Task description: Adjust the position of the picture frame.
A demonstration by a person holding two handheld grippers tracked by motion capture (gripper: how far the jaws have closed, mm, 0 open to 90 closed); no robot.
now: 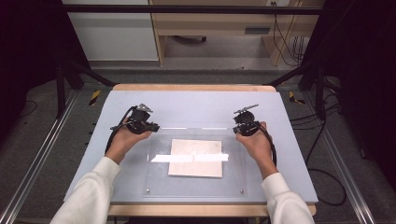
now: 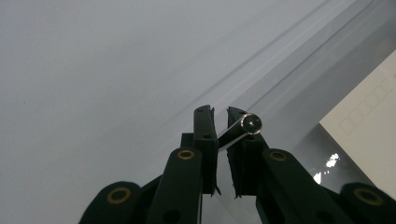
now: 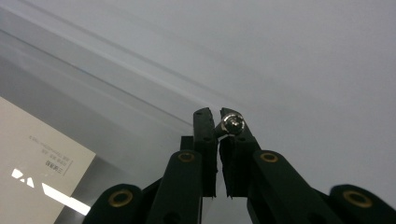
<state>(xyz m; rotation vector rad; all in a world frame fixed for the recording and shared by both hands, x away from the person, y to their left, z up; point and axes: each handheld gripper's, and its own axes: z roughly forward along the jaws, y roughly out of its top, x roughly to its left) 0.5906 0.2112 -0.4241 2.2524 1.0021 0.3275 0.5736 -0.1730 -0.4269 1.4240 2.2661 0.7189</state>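
A clear acrylic plate (image 1: 161, 175) lies on the grey mat, with a beige sheet (image 1: 196, 157) under it. My left gripper (image 1: 148, 127) hovers at the plate's far left corner and my right gripper (image 1: 242, 129) at its far right corner. In the left gripper view the gripper (image 2: 219, 114) is shut on a shiny metal pin (image 2: 247, 127), which sticks out slantwise past the right jaw. In the right gripper view the gripper (image 3: 217, 114) is shut on a small cross-head screw (image 3: 232, 123) at its tips. Both point down at the mat near the plate's far edge (image 3: 116, 100).
Small screws sit in the plate's near left corner (image 1: 148, 190) and near right corner (image 1: 241, 190). A bright light reflection (image 1: 189, 157) crosses the plate. The grey mat (image 1: 196, 105) covers the wooden table, and black frame posts (image 1: 60, 88) stand at both sides.
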